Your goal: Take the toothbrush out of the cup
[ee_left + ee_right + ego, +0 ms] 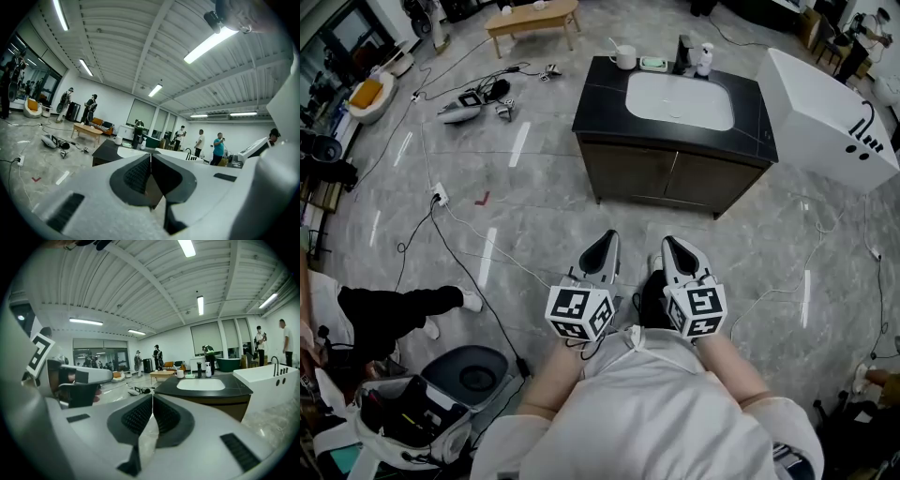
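Closest in, low in the head view, a person in a white top (661,412) holds both grippers against the body, side by side and pointing toward 12 o'clock. The left gripper (607,236) has its jaws pressed together with nothing between them, as the left gripper view shows (150,157). The right gripper (667,242) is likewise closed and empty, its pads meeting along a thin line (152,399).

The toothbrush (614,44) stands in a white cup (623,57), its thin handle leaning out toward 11 o'clock. The cup sits on the black countertop (600,98) of a vanity cabinet at 12 o'clock from the grippers and well apart from both, at the counter's far left corner. The right gripper view shows the cup too (179,373).

At 3 o'clock from the cup, along the counter's far edge, come a pale green soap dish (653,64), a black faucet (684,52) and a white pump bottle (704,58). The white sink basin (680,100) fills the counter's middle.

A white bathtub (825,117) stands at 3 o'clock from the vanity. A wooden bench (532,17) is at 11 o'clock, and another gripper device (469,108) lies on the grey floor at 9 o'clock among black cables (455,248).
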Available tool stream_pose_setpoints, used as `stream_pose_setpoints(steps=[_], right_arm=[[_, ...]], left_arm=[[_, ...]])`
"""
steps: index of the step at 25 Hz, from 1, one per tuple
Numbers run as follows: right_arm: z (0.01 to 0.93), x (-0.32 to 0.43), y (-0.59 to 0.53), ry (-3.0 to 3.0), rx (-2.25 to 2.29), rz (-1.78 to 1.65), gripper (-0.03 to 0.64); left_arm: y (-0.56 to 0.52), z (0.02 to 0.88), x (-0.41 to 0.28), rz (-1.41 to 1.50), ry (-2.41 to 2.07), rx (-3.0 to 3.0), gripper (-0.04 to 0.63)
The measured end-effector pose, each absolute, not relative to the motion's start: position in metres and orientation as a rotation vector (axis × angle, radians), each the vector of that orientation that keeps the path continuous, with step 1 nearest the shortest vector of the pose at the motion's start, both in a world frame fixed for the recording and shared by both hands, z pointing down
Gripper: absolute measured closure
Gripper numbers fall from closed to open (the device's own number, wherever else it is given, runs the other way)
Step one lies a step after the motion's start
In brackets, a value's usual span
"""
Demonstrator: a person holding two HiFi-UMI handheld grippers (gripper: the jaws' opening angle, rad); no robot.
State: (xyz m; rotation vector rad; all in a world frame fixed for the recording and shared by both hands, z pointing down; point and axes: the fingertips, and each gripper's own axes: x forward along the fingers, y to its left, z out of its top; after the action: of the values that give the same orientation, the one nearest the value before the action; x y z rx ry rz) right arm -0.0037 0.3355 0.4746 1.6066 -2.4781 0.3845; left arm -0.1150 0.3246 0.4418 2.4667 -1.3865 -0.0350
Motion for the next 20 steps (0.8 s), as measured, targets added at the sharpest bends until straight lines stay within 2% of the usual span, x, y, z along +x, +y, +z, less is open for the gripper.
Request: stream_pose_setpoints(steps=[10, 20], right_arm=[[0.480, 0.020, 0.229, -2.498, 1.543, 0.440, 0.589], [0.478, 0.060, 0.092, -2.542, 1.419, 0.467, 0.589]], left_arm=[[0.223, 0.450, -0.101, -0.010, -1.459, 2.397, 0.575], [0.089, 0.450, -0.056, 0.012, -1.531, 2.325, 0.575]])
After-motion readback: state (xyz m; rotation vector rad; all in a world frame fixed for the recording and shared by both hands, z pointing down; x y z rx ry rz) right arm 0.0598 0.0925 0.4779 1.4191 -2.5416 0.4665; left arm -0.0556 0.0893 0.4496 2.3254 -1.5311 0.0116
